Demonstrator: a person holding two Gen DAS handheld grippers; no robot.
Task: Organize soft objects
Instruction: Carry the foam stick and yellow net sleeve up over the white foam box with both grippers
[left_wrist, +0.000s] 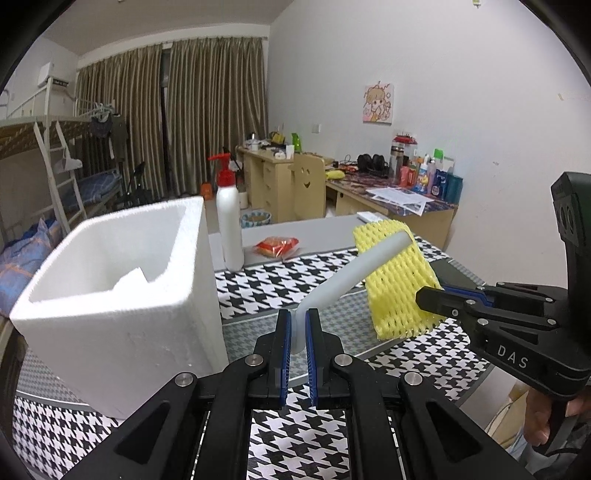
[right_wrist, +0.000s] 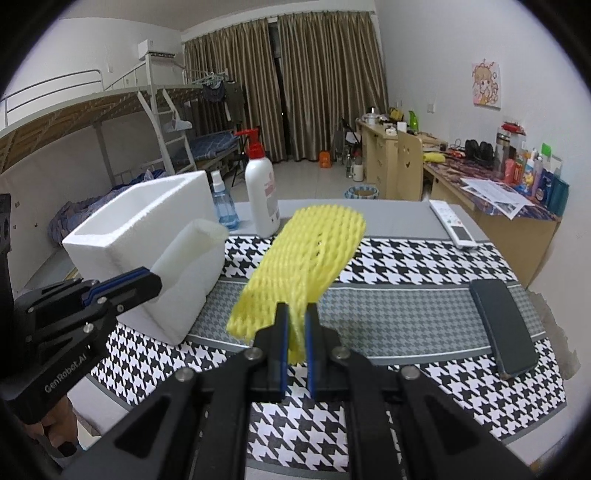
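Note:
My left gripper (left_wrist: 298, 314) is shut on the lower end of a white foam strip (left_wrist: 347, 273), which juts up and to the right above the table. In the right wrist view the left gripper (right_wrist: 147, 282) and that strip (right_wrist: 192, 243) hang in front of the white styrofoam box (right_wrist: 147, 214). My right gripper (right_wrist: 296, 308) is shut on a yellow foam net sleeve (right_wrist: 310, 254), held in the air over the houndstooth cloth (right_wrist: 406, 258). In the left wrist view the right gripper (left_wrist: 424, 299) grips the net (left_wrist: 399, 280) at the right. The box (left_wrist: 110, 280) stands open, with a white piece inside.
A white pump bottle (right_wrist: 260, 195) and a blue spray bottle (right_wrist: 221, 206) stand behind the box. A red packet (left_wrist: 275, 245) lies further back. A remote (right_wrist: 452, 221) and a dark phone (right_wrist: 502, 325) lie on the right. Desks and a bunk bed fill the room behind.

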